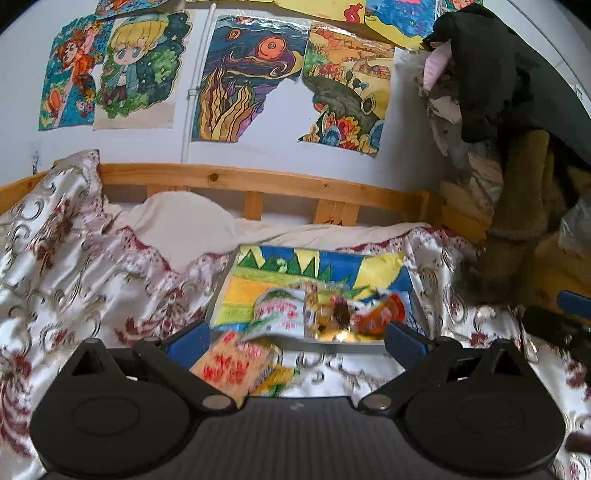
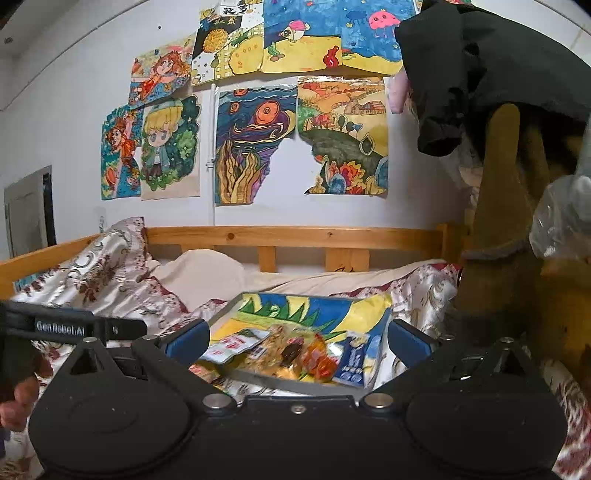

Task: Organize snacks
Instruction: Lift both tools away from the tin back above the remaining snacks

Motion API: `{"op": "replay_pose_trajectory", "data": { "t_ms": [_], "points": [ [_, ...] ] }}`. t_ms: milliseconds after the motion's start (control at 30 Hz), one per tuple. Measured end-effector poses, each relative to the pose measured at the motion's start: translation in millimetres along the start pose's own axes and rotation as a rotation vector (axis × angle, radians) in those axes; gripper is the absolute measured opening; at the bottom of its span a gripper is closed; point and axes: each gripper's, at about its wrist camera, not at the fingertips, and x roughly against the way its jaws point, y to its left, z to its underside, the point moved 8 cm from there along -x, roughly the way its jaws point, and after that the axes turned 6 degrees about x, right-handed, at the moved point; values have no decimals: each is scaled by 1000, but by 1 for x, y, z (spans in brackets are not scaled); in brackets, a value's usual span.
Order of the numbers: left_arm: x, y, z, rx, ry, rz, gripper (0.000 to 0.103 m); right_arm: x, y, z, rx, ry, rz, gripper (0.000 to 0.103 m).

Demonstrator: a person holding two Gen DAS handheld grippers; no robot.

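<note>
1. Both claws are wide and hold nothing: left claw [image 1: 295, 332], right claw [image 2: 297, 338].
2. Just past them, most snack packets [image 2: 291, 354] sit piled in the tray [image 1: 332, 343] on the bed [image 1: 92, 280].
3. An orange packet [image 1: 231, 363] lies outside the tray's near edge, so I'd say it's mostly done, with that one left.

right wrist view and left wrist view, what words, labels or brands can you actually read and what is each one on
"GenRobot.AI": on the left gripper body, seen in the right wrist view.
Red print on the orange packet lying on the bedspread: too blurred to read.
Print on the snack packets in the tray, including the blue packet: too blurred to read.
Characters on a wall drawing: too small to read.
</note>
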Motion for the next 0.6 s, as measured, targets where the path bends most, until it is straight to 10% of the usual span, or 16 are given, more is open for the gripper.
{"op": "replay_pose_trajectory", "data": {
  "t_ms": [600],
  "points": [
    [49,35,72,9,128,-55,103,49,36,51,32,81,-29,102]
  ]
}}
